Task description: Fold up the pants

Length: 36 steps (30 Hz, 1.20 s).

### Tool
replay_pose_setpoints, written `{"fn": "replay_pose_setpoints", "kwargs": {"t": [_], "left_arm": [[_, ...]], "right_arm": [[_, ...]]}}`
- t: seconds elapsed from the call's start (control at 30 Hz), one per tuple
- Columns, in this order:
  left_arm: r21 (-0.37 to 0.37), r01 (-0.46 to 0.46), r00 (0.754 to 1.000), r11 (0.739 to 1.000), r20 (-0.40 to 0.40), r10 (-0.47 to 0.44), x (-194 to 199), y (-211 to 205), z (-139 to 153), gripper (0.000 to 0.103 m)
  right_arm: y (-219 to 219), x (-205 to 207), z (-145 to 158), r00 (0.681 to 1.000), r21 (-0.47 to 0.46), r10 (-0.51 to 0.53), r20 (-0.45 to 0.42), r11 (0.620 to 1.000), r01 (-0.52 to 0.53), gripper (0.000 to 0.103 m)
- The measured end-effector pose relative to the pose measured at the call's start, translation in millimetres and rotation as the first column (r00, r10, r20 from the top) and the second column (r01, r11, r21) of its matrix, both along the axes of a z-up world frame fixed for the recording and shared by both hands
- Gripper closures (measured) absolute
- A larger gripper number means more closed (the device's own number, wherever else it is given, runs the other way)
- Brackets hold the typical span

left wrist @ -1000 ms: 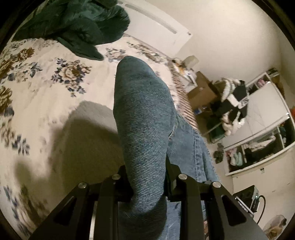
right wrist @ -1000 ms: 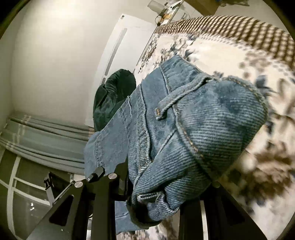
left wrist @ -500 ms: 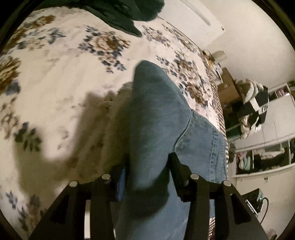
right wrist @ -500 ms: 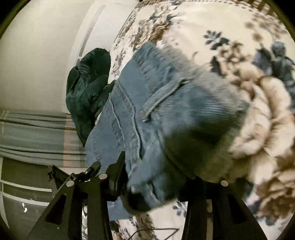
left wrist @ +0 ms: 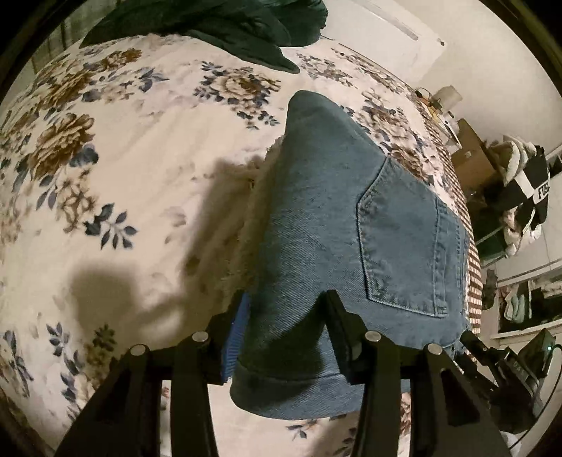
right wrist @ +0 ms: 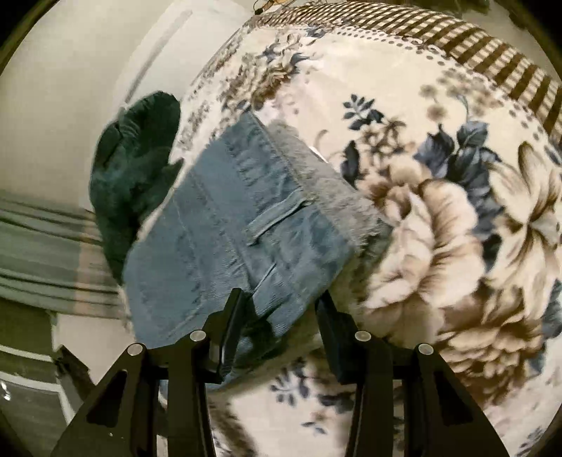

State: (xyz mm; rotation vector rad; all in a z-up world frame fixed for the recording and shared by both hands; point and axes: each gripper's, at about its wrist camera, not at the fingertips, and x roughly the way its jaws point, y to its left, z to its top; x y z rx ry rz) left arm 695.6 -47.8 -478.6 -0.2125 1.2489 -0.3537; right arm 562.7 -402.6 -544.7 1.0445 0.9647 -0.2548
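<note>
The blue jeans (left wrist: 333, 228) lie folded on the floral blanket (left wrist: 123, 175), a back pocket (left wrist: 404, 239) facing up. My left gripper (left wrist: 284, 298) straddles the near folded edge. Its jaws stand apart, with the denim lying loose between them. In the right wrist view the jeans (right wrist: 228, 228) show the waistband and a belt loop (right wrist: 277, 218). My right gripper (right wrist: 281, 295) is open over that corner. The cloth touches only its left finger (right wrist: 228, 323), and bare blanket (right wrist: 439, 211) shows beside the right one.
A dark green garment (left wrist: 228, 28) is heaped at the far end of the bed, also in the right wrist view (right wrist: 133, 158). A white panel (left wrist: 386, 35) stands behind it. Shelves with clothes (left wrist: 520, 193) stand past the bed's striped edge (right wrist: 456, 42).
Both grippers sank toward the bed with the jeans. Their jaws widened from a tight pinch, and the denim now rests flat on the blanket.
</note>
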Motion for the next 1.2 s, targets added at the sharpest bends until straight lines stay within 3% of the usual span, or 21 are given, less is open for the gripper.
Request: {"fn": "replay_pose_setpoints", "kwargs": {"t": [0.17,0.2,0.23,0.3,0.33,0.4,0.67,1.2], "left_arm": [[0.112,0.046,0.995,0.993,0.084,-0.056,-21.2,-19.2,38.9,0.061],[0.142,0.048,0.993,0.989,0.098,-0.063,-26.6,-23.9,47.0,0.059],[0.168,0.049,0.992,0.985,0.105,-0.067,-29.8,-26.7,51.1,0.055],[0.224,0.056,0.989,0.973,0.123,-0.086,-40.8,-35.5,65.4,0.03],[0.239,0.055,0.987,0.969,0.132,-0.089,-45.7,-37.9,71.4,0.023],[0.265,0.058,0.981,0.963,0.162,-0.104,-59.4,-43.6,88.7,0.017],[0.305,0.014,0.96,0.952,0.264,-0.098,-115.1,-43.7,163.7,0.011],[0.289,-0.128,0.896,0.949,0.444,-0.014,-267.2,-17.7,308.7,0.011]], "right_arm": [[7.0,4.1,23.8,0.996,-0.123,0.06,-0.066,0.99,-0.068,0.058],[10.6,5.2,32.4,0.993,-0.16,0.072,-0.09,0.983,-0.086,0.051],[14.9,6.0,41.5,0.99,-0.199,0.085,-0.113,0.974,-0.107,0.038],[26.5,5.2,64.0,0.982,-0.292,0.105,-0.157,0.945,-0.147,0.022],[33.4,3.5,77.4,0.977,-0.352,0.113,-0.18,0.92,-0.171,0.011],[43.1,-2.2,99.8,0.972,-0.434,0.117,-0.205,0.879,-0.197,0.004],[66.5,-49.5,198.9,0.973,-0.623,0.114,-0.2,0.752,-0.216,0.001],[128.5,-200.7,381.8,0.966,-0.729,0.258,-0.02,0.657,-0.191,0.001]]}}
